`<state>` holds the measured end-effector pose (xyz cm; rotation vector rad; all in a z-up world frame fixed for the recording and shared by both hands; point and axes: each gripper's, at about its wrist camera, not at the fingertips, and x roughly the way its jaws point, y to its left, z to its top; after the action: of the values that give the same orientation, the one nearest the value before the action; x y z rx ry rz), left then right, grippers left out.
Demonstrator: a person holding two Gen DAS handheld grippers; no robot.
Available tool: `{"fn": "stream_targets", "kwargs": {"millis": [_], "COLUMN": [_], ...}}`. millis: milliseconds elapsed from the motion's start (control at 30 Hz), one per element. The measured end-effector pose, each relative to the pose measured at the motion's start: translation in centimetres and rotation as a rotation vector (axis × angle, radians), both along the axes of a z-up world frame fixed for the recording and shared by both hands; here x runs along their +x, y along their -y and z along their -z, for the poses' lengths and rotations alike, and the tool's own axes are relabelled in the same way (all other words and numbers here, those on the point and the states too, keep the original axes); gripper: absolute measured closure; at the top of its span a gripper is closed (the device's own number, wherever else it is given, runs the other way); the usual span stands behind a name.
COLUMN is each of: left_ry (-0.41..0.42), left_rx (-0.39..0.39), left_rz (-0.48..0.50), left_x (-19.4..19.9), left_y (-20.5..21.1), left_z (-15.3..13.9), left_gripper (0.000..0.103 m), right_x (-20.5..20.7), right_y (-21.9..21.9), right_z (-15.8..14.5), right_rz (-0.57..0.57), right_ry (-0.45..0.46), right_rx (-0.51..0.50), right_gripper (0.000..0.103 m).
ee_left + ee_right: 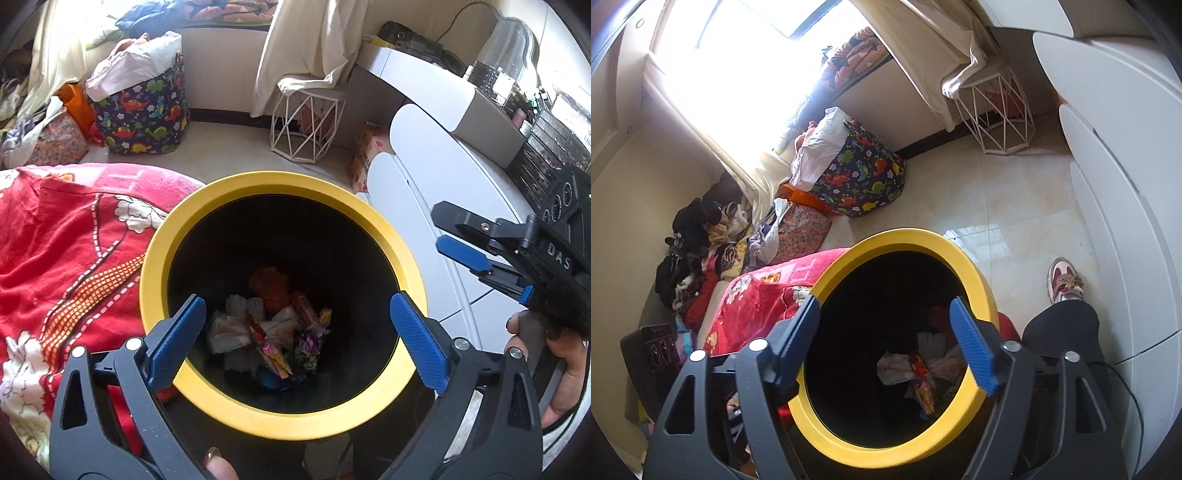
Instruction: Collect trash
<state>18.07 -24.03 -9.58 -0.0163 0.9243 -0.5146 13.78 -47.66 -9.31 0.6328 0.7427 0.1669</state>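
Left wrist view looks straight down into the yellow-rimmed bin (284,413), black inside, where the trash (273,332) lies at the bottom: crumpled white paper, bright snack wrappers and an orange piece. The left gripper (297,341) hangs over the opening with its blue pads wide apart and nothing between them. The right gripper (443,236) reaches in from the right above the white cabinet (424,221), its jaws also spread and empty. In the right wrist view the same bin (982,280) and trash (923,369) sit between the spread fingers. A red floral blanket (74,251) presses against the bin's left side. Farther back stand a dinosaur-print bag (147,118) stuffed with white cloth and a white wire stool (306,122) under a curtain.
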Motion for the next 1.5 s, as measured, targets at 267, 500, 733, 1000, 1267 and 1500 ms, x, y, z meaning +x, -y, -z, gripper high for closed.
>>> {"fn": "stream_targets", "kwargs": {"millis": [267, 500, 733, 1000, 1267, 1500], "left_ry": [0.032, 0.063, 0.123, 0.186, 0.29, 0.378], "left_rx": [-0.013, -0.029, -0.02, -0.008, 0.027, 0.044], "left_rz": [-0.035, -0.093, -0.168, -0.272, -0.342, -0.362], "left_x": [-0.7, -1.6, -3.0, -4.5, -7.9, -10.8], "left_y": [-1.3, -3.6, -6.5, -10.6, -13.3, -14.2], "left_z": [-1.4, -2.4, -3.7, -5.0, -5.8, -6.2], "left_gripper": [0.011, 0.011, 0.011, 0.011, 0.011, 0.011], "right_x": [-1.5, -2.3, -2.9, -4.6, -7.7, -10.6], "right_y": [-0.5, -1.5, -4.1, -7.9, -11.1, -12.4], "right_z": [-1.3, -2.2, -3.0, -4.3, -5.8, -5.1], "right_rz": [-0.006, -0.026, -0.07, -0.107, -0.075, 0.016], "right_ry": [0.048, 0.096, 0.13, 0.228, 0.408, 0.513], "right_rx": [-0.076, -0.114, -0.163, -0.248, -0.378, -0.446], "right_gripper": [0.016, 0.011, 0.008, 0.007, 0.007, 0.007]}}
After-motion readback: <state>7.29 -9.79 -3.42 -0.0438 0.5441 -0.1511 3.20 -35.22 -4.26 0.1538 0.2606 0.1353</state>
